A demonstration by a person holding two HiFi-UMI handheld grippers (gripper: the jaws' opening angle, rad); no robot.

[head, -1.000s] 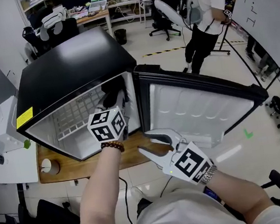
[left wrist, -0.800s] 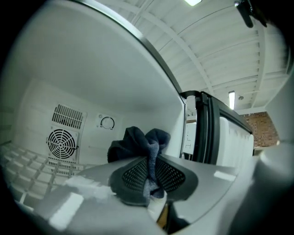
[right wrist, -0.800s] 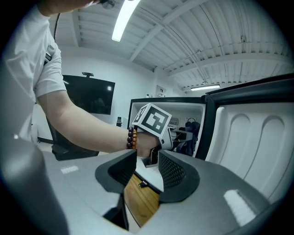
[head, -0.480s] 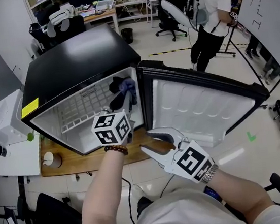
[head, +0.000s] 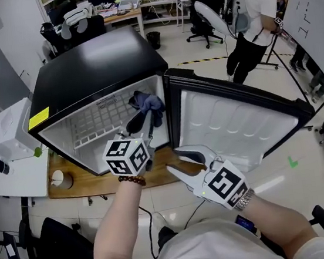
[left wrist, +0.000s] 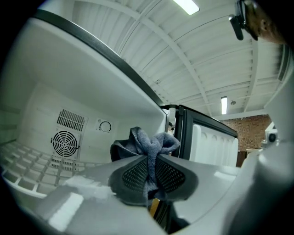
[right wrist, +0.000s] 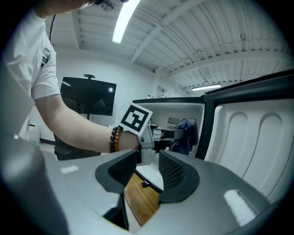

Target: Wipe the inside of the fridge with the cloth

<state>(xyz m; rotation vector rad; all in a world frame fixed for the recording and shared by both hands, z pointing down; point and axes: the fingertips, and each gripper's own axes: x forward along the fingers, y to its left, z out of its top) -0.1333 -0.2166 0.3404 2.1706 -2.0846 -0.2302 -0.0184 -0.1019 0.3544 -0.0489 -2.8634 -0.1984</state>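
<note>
The grey-blue cloth (head: 147, 103) is bunched up inside the open fridge (head: 91, 64), close to the side wall next to the door hinge. It is pinched between the narrowly set jaws of the left gripper (head: 140, 122), which reaches into the cavity beside the wire shelf (head: 93, 124). The right gripper (head: 174, 160) hangs outside, in front of the swung-open door (head: 239, 127) and over the wooden board (head: 156, 179), its jaws parted with nothing between them.
</note>
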